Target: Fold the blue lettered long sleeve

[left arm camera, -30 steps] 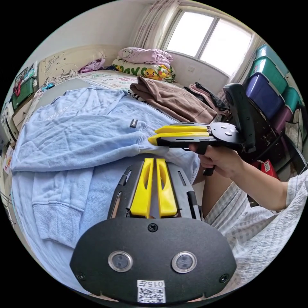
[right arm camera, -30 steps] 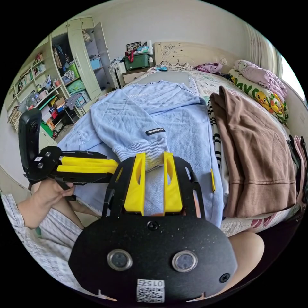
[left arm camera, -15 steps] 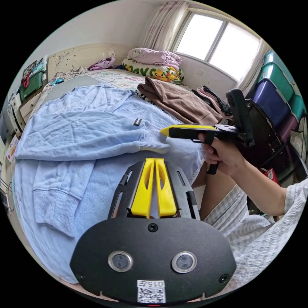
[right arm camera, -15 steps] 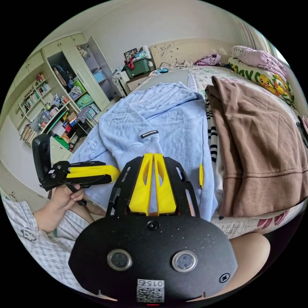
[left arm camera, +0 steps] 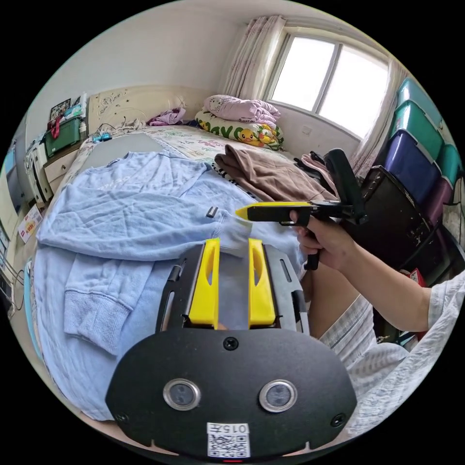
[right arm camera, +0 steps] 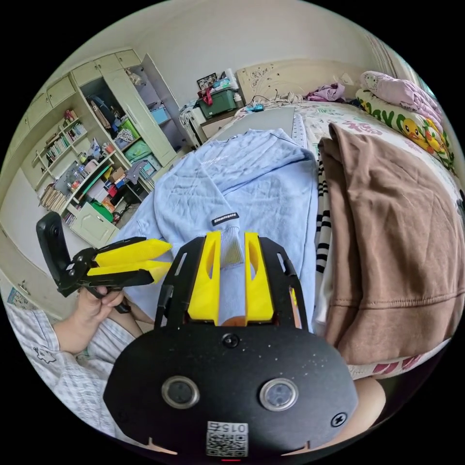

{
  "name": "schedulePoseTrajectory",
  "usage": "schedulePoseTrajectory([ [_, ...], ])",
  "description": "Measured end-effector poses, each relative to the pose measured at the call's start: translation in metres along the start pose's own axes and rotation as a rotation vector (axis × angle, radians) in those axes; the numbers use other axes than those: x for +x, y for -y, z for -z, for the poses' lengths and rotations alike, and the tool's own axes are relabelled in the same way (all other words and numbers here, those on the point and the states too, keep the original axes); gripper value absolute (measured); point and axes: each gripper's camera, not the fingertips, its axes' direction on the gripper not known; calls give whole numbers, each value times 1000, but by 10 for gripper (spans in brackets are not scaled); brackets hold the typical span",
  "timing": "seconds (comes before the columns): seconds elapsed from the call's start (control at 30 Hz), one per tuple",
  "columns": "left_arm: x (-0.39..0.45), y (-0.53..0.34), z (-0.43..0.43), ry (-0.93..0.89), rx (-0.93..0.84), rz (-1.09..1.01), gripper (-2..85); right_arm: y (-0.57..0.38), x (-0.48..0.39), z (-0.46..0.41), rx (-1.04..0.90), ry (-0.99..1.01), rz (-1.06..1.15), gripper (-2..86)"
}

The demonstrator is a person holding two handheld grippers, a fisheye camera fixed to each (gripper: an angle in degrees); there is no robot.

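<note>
Both tongs, left (left arm camera: pixel 232 242) and right (right arm camera: pixel 231 237), gape empty over the blue sweater (right arm camera: pixel 252 179) (green bin (right arm camera: pixel 220 102) piled with clutter).

Lower hem of blue long sleeve (left arm camera: pixel 145 227) covered by camera housing. Chest lettering (right arm camera: pixel 218 162) too faint to read. Striped garment (right arm camera: pixel 322 218) mostly buried under brown garment (right arm camera: pixel 387 227). Shelf contents (right arm camera: pixel 72 169) too small to identify.

The blue long sleeve (left arm camera: pixel 131 213) is soft matt knit cloth with ribbed cuffs. The brown garment (right arm camera: pixel 387 232) is smooth fleece-like cloth. Both grippers have glossy yellow plastic fingers (left arm camera: pixel 206 281) on matt black plates.
</note>
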Motion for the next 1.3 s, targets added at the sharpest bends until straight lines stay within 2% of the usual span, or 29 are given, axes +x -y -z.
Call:
schedulePoseTrajectory([
  [0.17, 6, 2, -16, 75, -68, -6, 77, 19, -8, -19, -111, -49, 45, 73],
  [0.37, 15, -7, -13, 108, -118, -42, 54, 22, -7, -8, -91, -51, 64, 50],
  [0.7, 36, -12, -4, 159, -118, -98, 87, 34, 4, -2, -86, 14, 43, 61],
  [0.83, 57, -14, -5, 294, -122, -199, 124, 37, 0, 0, -95, -3, 65, 61],
  [1.07, 41, -18, -3, 225, -102, -145, 82, 41, -5, -1, -88, 7, 68, 59],
  [1.13, 38, -20, -3, 180, -105, -149, 35, 42, -10, -1, -92, -6, 93, 54],
  [1.3, 35, -21, -4, 157, -103, -120, -1, 44, -25, 5, -66, -60, 129, 38],
])
